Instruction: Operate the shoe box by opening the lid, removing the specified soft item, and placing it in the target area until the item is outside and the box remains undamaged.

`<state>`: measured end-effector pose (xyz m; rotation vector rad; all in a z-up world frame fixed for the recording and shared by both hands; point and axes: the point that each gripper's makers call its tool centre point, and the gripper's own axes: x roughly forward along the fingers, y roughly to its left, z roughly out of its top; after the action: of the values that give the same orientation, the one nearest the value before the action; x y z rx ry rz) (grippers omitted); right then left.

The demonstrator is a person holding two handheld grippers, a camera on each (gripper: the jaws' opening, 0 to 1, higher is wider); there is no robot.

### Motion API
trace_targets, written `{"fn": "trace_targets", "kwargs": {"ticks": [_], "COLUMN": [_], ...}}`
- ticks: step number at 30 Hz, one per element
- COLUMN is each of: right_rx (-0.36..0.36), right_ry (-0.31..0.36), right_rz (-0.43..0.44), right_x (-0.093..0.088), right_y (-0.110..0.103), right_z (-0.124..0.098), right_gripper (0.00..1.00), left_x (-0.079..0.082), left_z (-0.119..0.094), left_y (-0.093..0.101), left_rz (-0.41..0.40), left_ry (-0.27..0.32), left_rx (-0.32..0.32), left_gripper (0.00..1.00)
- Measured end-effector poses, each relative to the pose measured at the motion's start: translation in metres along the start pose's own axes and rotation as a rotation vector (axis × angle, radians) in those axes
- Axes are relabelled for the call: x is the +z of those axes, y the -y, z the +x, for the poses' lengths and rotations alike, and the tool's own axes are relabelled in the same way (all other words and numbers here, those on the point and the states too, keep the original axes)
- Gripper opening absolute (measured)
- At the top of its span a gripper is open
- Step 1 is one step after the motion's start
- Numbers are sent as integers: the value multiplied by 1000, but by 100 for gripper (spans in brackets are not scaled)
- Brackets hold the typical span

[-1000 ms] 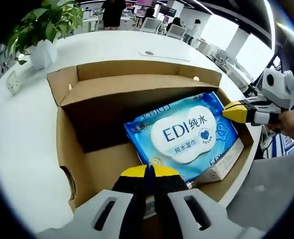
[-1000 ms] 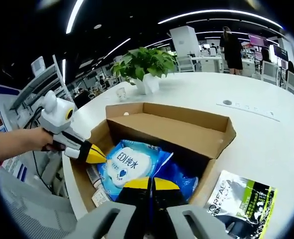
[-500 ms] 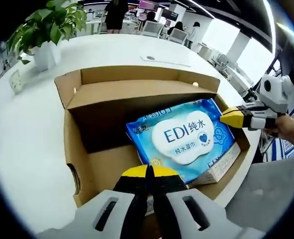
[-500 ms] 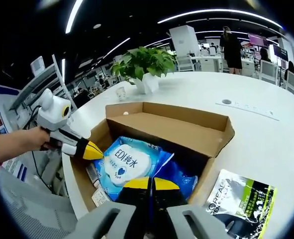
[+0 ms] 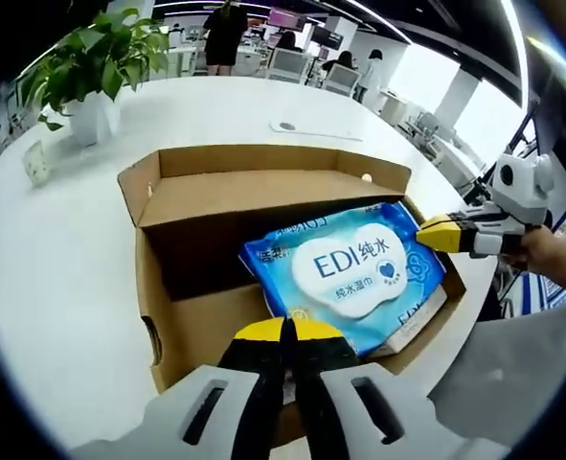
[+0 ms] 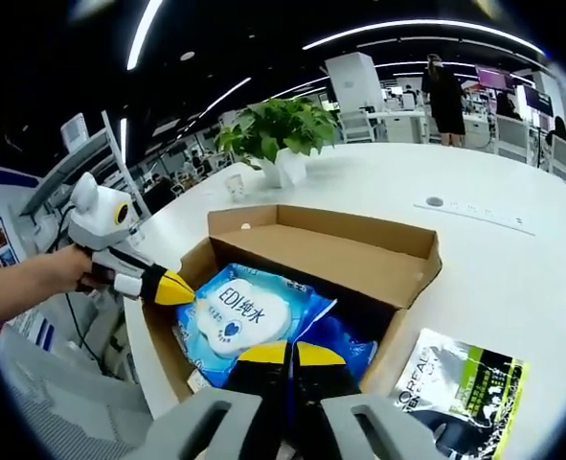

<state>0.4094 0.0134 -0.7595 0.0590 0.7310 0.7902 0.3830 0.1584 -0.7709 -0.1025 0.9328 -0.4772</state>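
A brown cardboard shoe box (image 5: 215, 196) stands on the white table with its lid flap (image 6: 340, 251) open at the far side. A blue and white EDI wet-wipes pack (image 5: 354, 268) lies tilted at the box's mouth, over a small white carton (image 5: 418, 324). My left gripper (image 5: 284, 332) is shut on the pack's near edge; it also shows as a yellow tip (image 6: 172, 287) at the pack's (image 6: 249, 311) left corner. My right gripper (image 6: 287, 353) is shut on the pack's blue edge, and comes in from the right (image 5: 445, 234) at the pack's corner.
A potted plant (image 5: 86, 72) stands at the far left of the round table (image 5: 53, 259). A green and white L'Oreal sachet (image 6: 464, 383) lies right of the box. The table edge runs close behind the box's near side. People and desks fill the background.
Both views have drawn back and up, so the box looks smaller. The wipes pack has kept its place between the two shut grippers and sits higher against the box.
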Motion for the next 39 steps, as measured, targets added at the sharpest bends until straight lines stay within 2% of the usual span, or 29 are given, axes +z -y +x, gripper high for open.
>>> {"fn": "trace_targets", "kwargs": {"ticks": [16, 25, 39], "right_rx": [20, 16, -11], "right_ry": [26, 36, 51], "right_rz": [11, 36, 68], "right_x": [11, 18, 18], "right_y": [-7, 0, 23], "right_z": [-9, -30, -63], "right_gripper": [0, 0, 0], "left_x": [11, 25, 39], "left_z": [-18, -26, -19], "left_y": [5, 26, 62], "left_rz": [11, 47, 70], "left_ry": [34, 52, 60], "left_rx": [8, 3, -35], "left_gripper": [0, 0, 0]}}
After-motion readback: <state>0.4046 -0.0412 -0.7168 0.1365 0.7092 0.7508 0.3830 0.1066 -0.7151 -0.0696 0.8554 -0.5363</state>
